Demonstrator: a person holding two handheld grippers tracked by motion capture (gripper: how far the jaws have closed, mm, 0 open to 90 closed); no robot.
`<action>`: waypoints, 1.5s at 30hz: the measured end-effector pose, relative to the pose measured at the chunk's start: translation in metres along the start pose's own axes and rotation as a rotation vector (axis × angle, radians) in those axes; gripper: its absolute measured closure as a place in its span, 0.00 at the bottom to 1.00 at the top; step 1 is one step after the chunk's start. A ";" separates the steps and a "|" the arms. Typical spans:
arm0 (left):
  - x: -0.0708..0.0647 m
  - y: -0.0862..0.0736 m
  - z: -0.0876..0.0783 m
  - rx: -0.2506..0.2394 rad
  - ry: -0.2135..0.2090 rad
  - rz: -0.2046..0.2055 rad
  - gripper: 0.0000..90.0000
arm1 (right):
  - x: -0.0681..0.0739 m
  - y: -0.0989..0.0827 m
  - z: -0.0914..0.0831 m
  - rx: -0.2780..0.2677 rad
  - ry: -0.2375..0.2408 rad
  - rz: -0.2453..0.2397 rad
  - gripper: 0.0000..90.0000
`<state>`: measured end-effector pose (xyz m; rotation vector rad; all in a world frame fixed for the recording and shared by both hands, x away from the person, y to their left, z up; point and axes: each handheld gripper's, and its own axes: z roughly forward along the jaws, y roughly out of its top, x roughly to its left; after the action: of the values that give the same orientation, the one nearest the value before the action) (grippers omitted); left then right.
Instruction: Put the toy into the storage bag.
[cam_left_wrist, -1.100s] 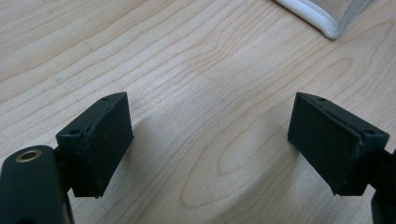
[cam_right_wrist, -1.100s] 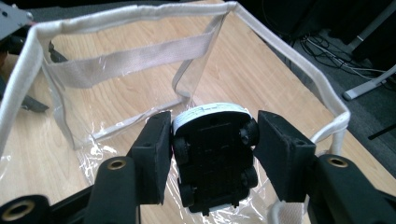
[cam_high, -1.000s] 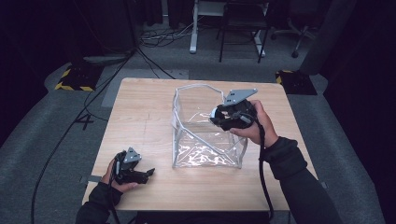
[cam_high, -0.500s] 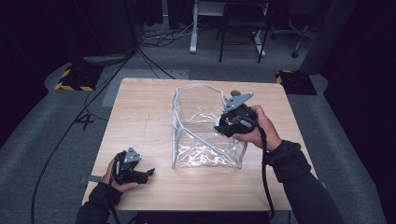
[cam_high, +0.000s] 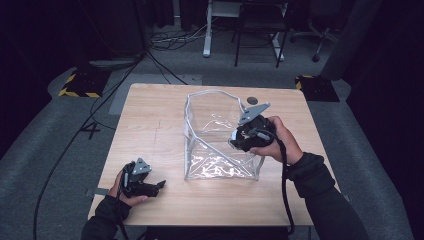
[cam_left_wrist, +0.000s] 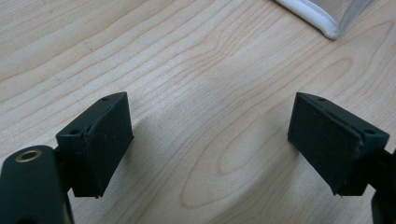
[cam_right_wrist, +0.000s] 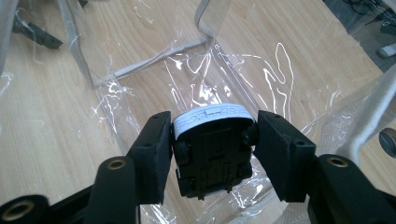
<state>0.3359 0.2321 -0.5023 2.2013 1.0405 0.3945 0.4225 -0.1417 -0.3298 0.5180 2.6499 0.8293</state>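
You wore dark sleeves (cam_high: 320, 200). Your grippers (cam_high: 141, 181) were black, each topped with a grey three-cornered plate (cam_high: 253, 112); brass-ringed screw holes (cam_right_wrist: 116, 164) marked the jaws, and black cables (cam_high: 286, 195) trailed back.

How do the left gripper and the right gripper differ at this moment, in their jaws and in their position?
The left gripper has its jaws wide apart with nothing between them; the right gripper is shut on a small black and white object. The left gripper lies low over the bare wooden table near its front edge; the right gripper is raised over the clear plastic bag. Both have black jaws and are held by a hand.
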 end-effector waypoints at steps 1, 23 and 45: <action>0.000 0.000 0.000 0.000 0.000 0.000 0.16 | -0.001 0.000 0.000 0.000 0.004 -0.012 0.52; 0.000 0.000 0.000 0.000 0.002 0.002 0.16 | 0.005 0.002 0.002 0.099 0.084 -0.053 0.52; 0.000 0.000 0.000 0.000 0.000 0.000 0.16 | 0.006 0.001 0.005 0.126 0.047 -0.052 0.52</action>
<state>0.3360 0.2322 -0.5023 2.2016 1.0405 0.3949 0.4197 -0.1360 -0.3341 0.4632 2.7593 0.6705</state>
